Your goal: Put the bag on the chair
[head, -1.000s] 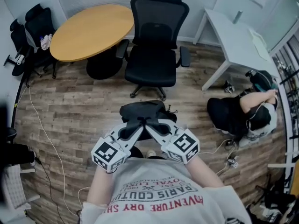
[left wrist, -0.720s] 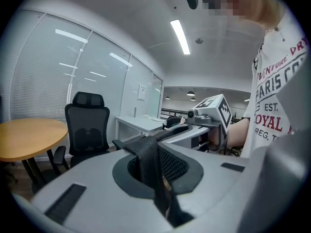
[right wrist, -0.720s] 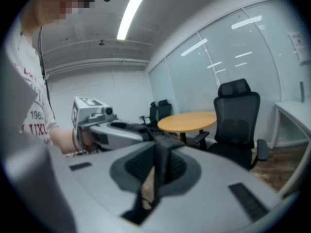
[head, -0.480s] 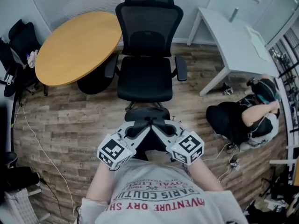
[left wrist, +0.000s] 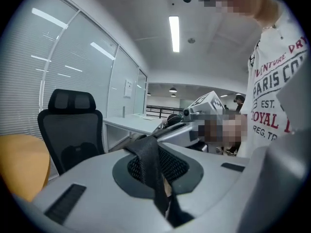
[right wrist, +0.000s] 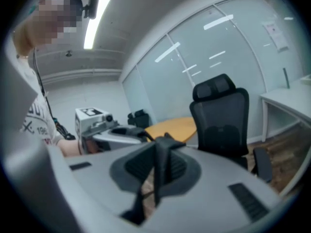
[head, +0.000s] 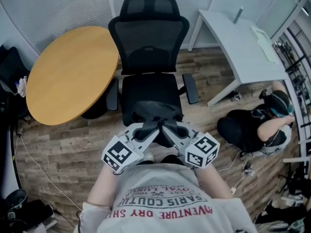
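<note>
Room: office, plank floor [head: 53,144], person standing at a chair.
Left gripper [head: 148,129]: jaws pinched fully together on left strap [left wrist: 148,161].
Right gripper [head: 168,129]: jaws all but together, clamped on right strap [right wrist: 160,166].
Tips: side by side, angled in toward each other, 2 straps meeting between them.
Bag [head: 155,111]: black, hanging just ahead of both tips, over the front part of the seat; can't tell if it touches yet.
Bag axis: long side runs left-right, parallel to the seat's front edge.
Chair [head: 148,89]: faces the person, seat straight ahead past the bag, both arms equally near.
Next move, my read: forward and down, centred.
Beyond: round table [head: 68,74] left, desk [head: 238,42] right.
</note>
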